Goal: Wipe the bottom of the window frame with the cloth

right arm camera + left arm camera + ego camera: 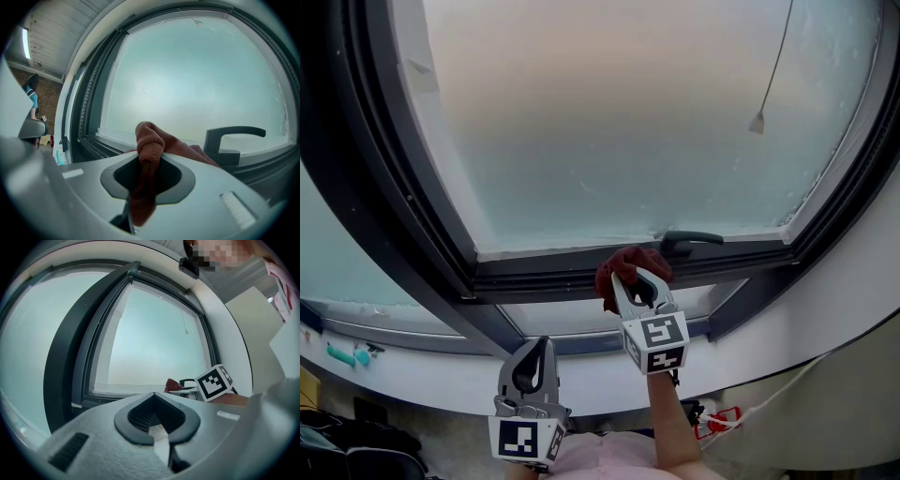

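Head view first, and the right tongs (639, 279) are up at the bottom rail of the window frame (562, 279), with a bunched dark red cloth (630, 262) against that rail, just left of the black handle (689, 242). What this view can't give is the grip itself. The right gripper view has it: the right tongs (146, 174) are clamped tight on the cloth (151, 137), a strand running down between the pads and a knotty fold poking out above, the handle (230, 139) just beside. In the left gripper view only a scrap of cloth (172, 383) peeps out behind the right tongs' marker cube (214, 382). Around it all: frosted glass (628, 122), a thin cord (773, 66) hanging across the pane, a white sill (441, 382) below with a small teal thing (342, 354) on it. The left tongs (538, 352) hang low by the sill, well apart from the cloth, and their own view shows the left tongs (157, 428) closed with nothing between them
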